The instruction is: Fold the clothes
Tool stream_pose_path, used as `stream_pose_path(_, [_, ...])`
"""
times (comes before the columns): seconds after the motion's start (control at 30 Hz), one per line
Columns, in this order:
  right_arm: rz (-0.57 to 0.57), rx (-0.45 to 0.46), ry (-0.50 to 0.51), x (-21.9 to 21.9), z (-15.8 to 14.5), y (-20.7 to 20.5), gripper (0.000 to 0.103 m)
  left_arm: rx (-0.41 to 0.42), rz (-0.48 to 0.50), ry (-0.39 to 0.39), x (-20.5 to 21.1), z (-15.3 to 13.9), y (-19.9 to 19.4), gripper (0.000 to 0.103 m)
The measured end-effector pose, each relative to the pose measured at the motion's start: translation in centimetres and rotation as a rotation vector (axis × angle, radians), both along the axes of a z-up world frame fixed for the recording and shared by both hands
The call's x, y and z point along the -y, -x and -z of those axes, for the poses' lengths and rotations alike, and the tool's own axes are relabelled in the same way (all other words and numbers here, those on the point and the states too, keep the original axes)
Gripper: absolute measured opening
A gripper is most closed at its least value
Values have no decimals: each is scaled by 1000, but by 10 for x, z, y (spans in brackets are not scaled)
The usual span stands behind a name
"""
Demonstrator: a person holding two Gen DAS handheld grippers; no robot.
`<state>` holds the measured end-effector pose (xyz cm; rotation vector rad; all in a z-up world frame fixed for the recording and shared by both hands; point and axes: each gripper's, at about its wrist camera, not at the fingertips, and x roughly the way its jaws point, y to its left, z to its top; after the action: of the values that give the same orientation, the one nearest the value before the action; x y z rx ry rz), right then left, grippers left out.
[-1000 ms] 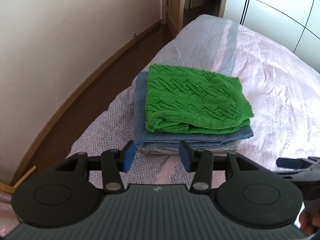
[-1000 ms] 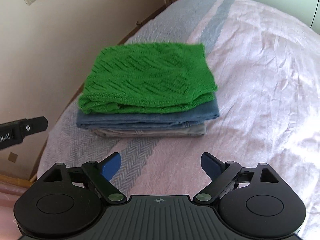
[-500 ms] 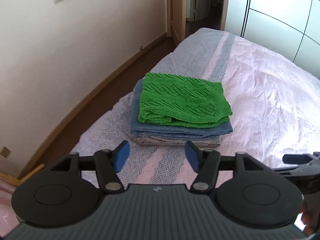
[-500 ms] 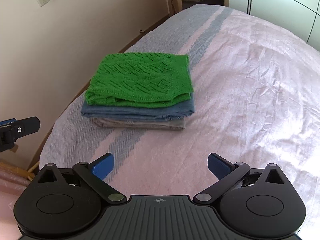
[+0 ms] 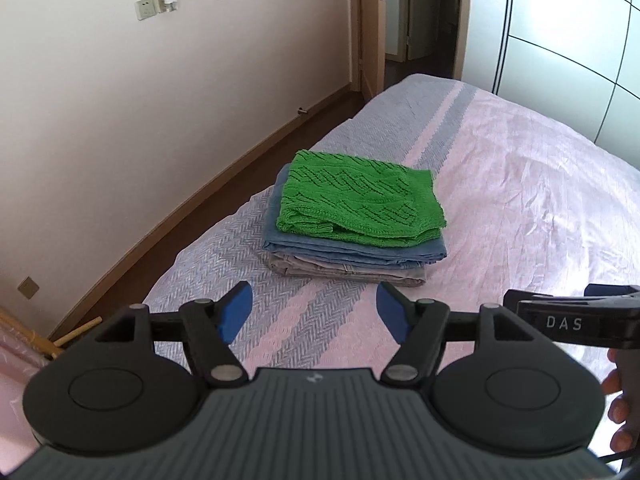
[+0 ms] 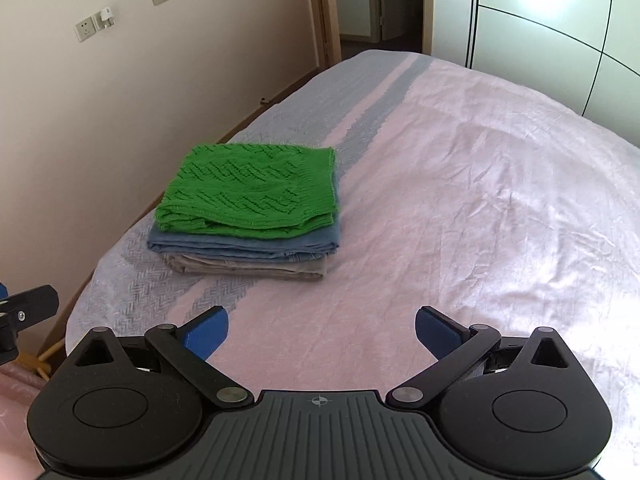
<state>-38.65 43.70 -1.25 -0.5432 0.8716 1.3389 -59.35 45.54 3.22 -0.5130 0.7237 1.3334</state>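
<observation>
A folded green knit sweater tops a neat stack with a folded blue garment and a beige one beneath, on the bed near its left edge. My left gripper hangs well short of the stack, its jaws still opening, nothing between the blue pads. My right gripper stands open and empty over bare bedspread, right of and nearer than the stack. Its side also shows at the right edge of the left wrist view, held by a hand.
The bed has a pink and grey herringbone cover. A beige wall with sockets runs along the left, with a strip of dark floor between. A doorway and white wardrobe doors stand beyond.
Both grippers have drawn back and up from the stack, which looks smaller now. The left jaws have spread wider. The stack lies unmoved.
</observation>
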Motion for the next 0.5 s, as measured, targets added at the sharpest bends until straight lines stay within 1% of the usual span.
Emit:
stream_pose_path(0.13, [-47,-34,9,11,-6,-4,102,14,-38,-3,17,-1,2,65])
stream_pose_path(0.3, [-102,-33,32,24,-7,7,102,30,-85,12,38,6,6,65])
stream_pose_path(0.5, [-152,-46,46,32,-8,21,102,22,-131,30,52,14,15,65])
